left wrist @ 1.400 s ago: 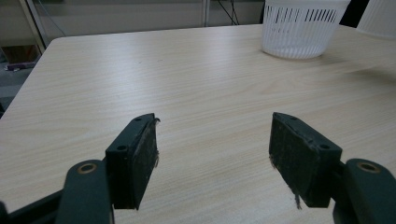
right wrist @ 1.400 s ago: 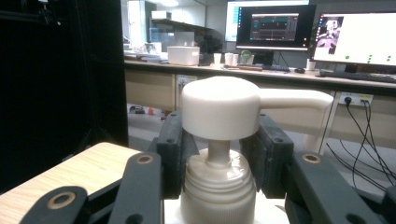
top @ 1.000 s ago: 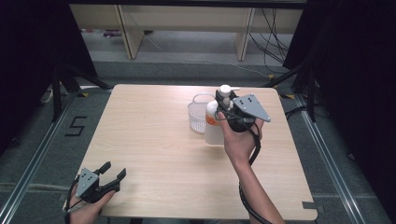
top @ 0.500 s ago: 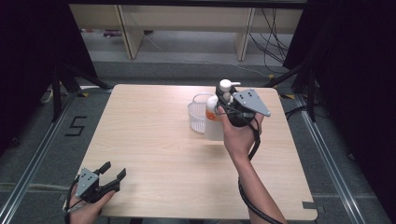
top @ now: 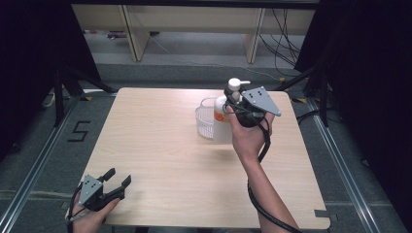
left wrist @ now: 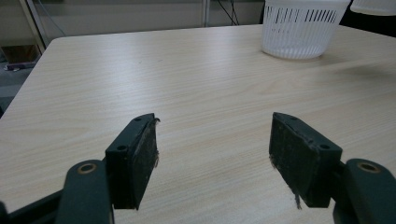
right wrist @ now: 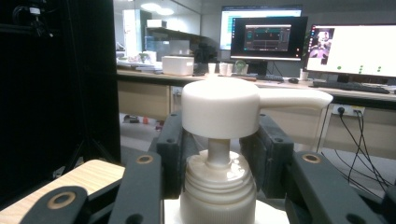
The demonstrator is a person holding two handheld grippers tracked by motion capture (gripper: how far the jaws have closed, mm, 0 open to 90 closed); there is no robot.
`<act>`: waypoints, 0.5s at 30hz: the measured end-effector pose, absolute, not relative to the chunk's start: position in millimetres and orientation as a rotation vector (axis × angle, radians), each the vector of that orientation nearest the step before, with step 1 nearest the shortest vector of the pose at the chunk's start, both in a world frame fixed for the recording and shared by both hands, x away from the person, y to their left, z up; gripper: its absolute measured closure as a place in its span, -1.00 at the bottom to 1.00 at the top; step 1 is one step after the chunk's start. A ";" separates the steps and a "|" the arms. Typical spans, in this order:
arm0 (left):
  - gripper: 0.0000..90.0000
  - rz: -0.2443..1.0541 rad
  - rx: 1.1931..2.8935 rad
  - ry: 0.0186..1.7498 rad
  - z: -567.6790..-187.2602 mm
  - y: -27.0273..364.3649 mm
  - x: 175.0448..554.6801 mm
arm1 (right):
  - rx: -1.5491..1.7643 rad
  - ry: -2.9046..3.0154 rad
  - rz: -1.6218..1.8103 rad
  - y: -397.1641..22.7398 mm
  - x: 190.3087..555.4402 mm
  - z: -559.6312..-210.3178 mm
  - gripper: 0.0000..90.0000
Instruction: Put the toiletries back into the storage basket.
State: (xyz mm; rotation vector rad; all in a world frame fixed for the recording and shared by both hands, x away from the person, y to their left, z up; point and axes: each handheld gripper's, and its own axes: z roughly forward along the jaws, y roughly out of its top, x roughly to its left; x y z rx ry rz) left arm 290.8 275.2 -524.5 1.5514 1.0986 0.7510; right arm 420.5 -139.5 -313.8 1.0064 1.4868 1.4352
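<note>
A: What is the right gripper (top: pixel 232 103) doing?

B: In the high view it is up over the far half of the wooden surface (top: pixel 160 145), and its jaws are pinched on a white pump bottle (top: pixel 225 116) at the neck. The right gripper view shows it best: the two black jaws stand on either side of the ribbed cap (right wrist: pixel 218 186), just under the pump head (right wrist: pixel 222 107), pressed in against the cap.

A: Where is the bottle in relation to the surface?

B: It hangs upright from the jaws. Below it there is a faint shadow on the wood, but I cannot tell for certain whether its base is touching. The bottle has an orange label, and the pump's spout points to the right.

A: Anything next to it?

B: A white slotted basket (top: pixel 207 120) stands on the surface just to the left of the bottle in the high view. Whether the two touch, I cannot tell.

A: And the left gripper (top: pixel 115 184)?

B: It is low at the near left corner of the surface, in the person's left hand (top: pixel 90 216), well apart from the bottle. In the left gripper view its jaws are spread wide, with bare wood between the two pads (left wrist: pixel 144 154) and nothing gripped. The basket (left wrist: pixel 303 25) shows far off at the top of that view.
</note>
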 end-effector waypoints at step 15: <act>-0.29 0.752 1.552 1.102 -524.3 275.4 290.5 | 1.009 1.475 1.442 -137.7 427.3 -307.3 0.36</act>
